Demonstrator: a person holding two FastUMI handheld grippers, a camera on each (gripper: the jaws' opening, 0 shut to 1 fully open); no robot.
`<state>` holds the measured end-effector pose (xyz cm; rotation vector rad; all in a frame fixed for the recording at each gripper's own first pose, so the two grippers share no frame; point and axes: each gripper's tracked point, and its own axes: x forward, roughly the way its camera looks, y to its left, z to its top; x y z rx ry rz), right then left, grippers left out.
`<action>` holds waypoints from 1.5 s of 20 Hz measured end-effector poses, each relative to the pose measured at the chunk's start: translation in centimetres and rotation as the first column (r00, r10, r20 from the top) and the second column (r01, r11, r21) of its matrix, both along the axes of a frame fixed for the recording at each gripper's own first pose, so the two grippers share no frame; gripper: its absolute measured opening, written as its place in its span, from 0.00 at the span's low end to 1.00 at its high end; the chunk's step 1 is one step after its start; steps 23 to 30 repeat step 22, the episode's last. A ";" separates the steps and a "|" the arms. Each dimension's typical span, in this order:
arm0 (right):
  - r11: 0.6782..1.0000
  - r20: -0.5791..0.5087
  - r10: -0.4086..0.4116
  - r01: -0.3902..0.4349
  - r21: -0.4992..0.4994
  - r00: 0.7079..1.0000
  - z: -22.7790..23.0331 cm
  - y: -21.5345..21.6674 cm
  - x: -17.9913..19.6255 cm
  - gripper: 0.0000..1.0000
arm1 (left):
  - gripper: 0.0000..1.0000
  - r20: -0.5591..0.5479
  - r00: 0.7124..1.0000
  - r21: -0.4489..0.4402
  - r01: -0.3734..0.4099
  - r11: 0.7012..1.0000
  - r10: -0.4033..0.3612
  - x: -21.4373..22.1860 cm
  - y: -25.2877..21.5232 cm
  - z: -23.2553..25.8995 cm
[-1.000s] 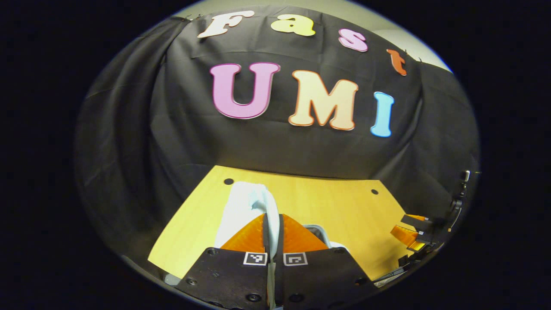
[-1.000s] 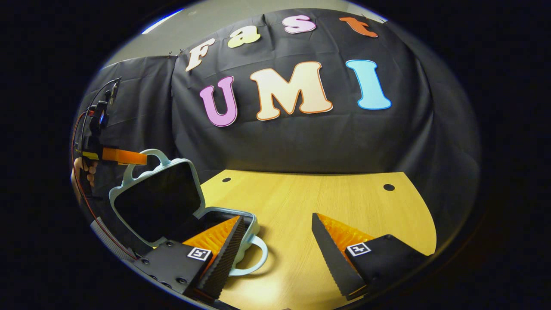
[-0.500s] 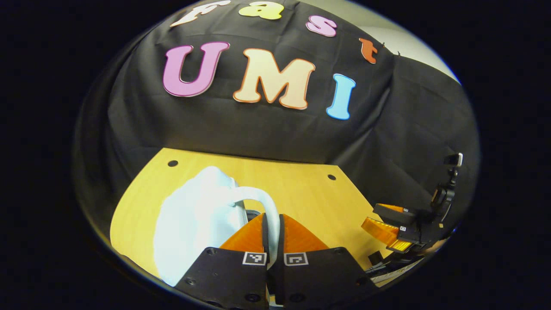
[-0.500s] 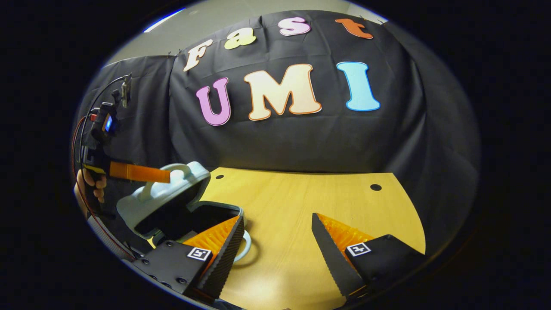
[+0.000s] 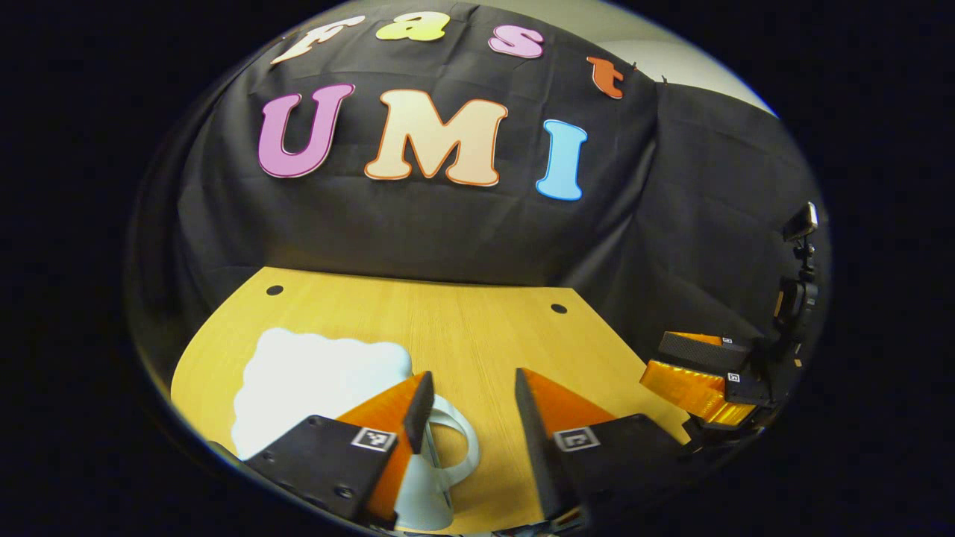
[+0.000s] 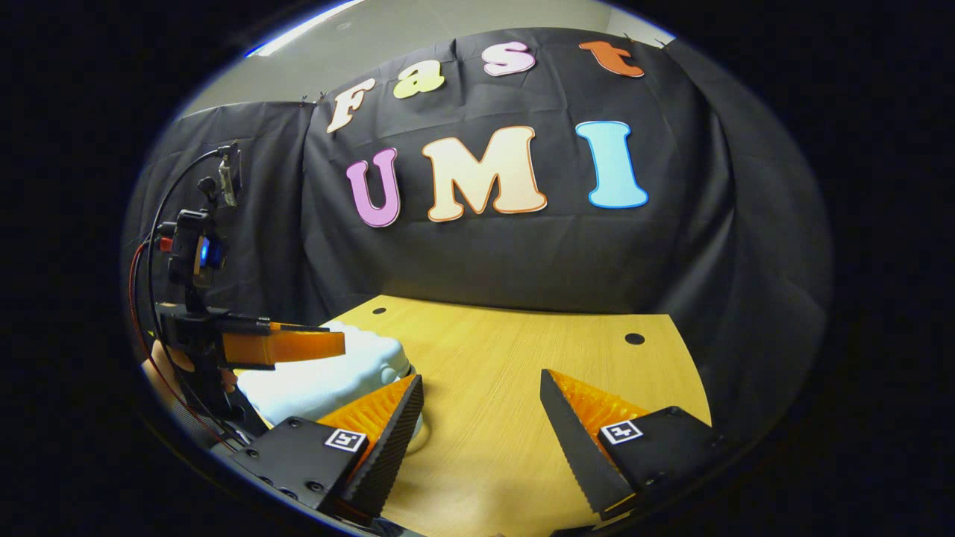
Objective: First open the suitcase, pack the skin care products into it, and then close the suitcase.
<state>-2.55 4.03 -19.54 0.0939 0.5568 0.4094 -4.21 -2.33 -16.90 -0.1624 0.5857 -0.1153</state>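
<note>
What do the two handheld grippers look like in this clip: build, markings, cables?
Each gripper has two wedge-shaped fingers with ribbed faces on black blocks carrying small square black-and-white tags. That holds for the left gripper and the right gripper. In the right gripper view, the left gripper's upright black body shows a blue-lit part, a red cable and a looping black cable, with a small mount on top.

Your left gripper (image 5: 468, 382) no longer pinches the lid's handle (image 5: 450, 441); its fingers now stand spread apart, the handle loop lying on the table between them. The pale blue suitcase (image 6: 328, 373), whose lid stood upright a second ago and half lowered after that, now lies shut and flat on the wooden table (image 6: 507, 358). In the right gripper view, your left gripper now hovers just above the closed lid.
</note>
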 end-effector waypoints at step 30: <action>0.928 0.468 -0.363 0.358 0.103 0.806 19.8 0.4 2.8 0.97 | 0.95 0.408 0.913 0.165 -0.081 0.983 0.007 3.6 5.1 13.1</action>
